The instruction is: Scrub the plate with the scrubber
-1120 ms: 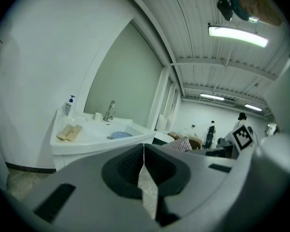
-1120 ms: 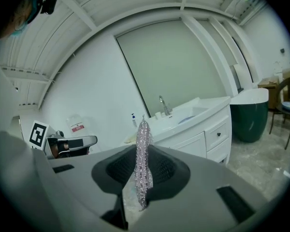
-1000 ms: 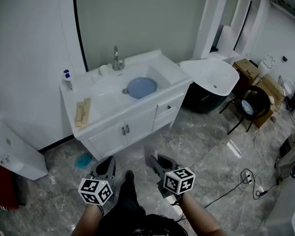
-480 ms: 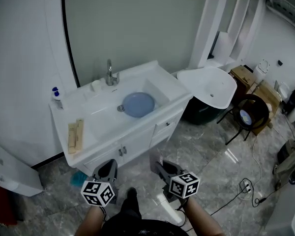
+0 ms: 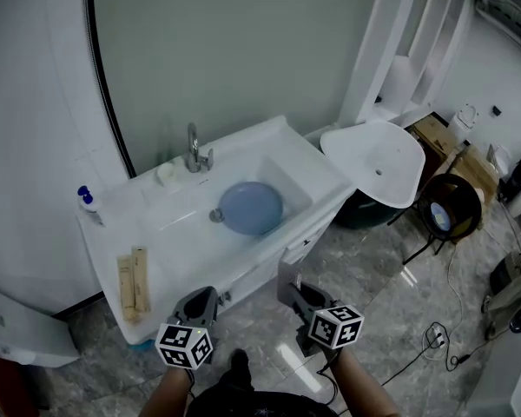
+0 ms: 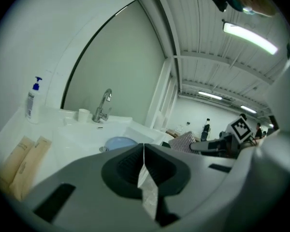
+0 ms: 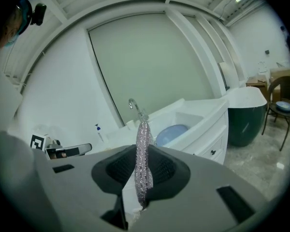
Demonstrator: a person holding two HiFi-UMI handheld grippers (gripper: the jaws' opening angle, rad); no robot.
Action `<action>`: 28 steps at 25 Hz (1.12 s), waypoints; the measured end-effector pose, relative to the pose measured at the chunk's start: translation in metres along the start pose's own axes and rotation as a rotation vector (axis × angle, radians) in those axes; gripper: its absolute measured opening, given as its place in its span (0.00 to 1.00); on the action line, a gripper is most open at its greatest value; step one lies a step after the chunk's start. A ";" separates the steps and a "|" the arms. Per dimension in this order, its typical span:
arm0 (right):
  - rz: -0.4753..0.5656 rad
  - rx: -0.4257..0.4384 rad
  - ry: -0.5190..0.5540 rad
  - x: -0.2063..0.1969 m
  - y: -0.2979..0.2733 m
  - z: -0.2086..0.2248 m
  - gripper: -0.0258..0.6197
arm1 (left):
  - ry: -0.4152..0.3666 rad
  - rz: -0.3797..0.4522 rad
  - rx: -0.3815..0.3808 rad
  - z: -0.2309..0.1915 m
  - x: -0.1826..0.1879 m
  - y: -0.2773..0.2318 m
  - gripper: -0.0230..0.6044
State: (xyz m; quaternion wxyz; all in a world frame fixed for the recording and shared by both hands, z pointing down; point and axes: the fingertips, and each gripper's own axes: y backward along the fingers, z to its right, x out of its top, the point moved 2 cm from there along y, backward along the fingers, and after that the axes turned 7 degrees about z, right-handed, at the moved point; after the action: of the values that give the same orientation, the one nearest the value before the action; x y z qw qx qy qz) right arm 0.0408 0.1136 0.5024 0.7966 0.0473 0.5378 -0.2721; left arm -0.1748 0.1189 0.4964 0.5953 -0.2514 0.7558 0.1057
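Observation:
A blue plate [image 5: 252, 207] lies in the basin of the white sink vanity [image 5: 178, 250]; it also shows as the plate [image 6: 121, 142] and the plate [image 7: 171, 133] in the two gripper views. My right gripper [image 5: 291, 294] is shut on a glittery silver mesh scrubber [image 7: 143, 153], squeezed flat and standing upright between its jaws. My left gripper [image 5: 200, 301] is shut with nothing visibly held. Both grippers hang low in front of the vanity's front edge, short of the basin and well apart from the plate.
A chrome faucet [image 5: 194, 150] and a small white cup [image 5: 164, 172] stand behind the basin. A blue-capped soap bottle [image 5: 88, 203] and two tan packets [image 5: 132, 282] sit on the counter's left. To the right are a white tub [image 5: 378, 159], a dark chair [image 5: 447, 205], boxes and floor cables.
The vanity has come closer and larger in the head view. Both grippers have moved forward to its front edge, still shut, with the scrubber still in the right one.

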 end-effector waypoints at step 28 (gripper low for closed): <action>-0.014 0.094 0.004 0.071 -0.151 0.069 0.16 | 0.105 -0.017 0.108 -0.068 0.014 -0.128 0.07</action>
State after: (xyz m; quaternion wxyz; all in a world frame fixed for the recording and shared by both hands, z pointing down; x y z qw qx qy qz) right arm 0.0445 -0.0664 0.5016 0.7906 0.0815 0.5262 -0.3025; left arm -0.1697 -0.0247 0.5188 0.5682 -0.2306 0.7886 0.0465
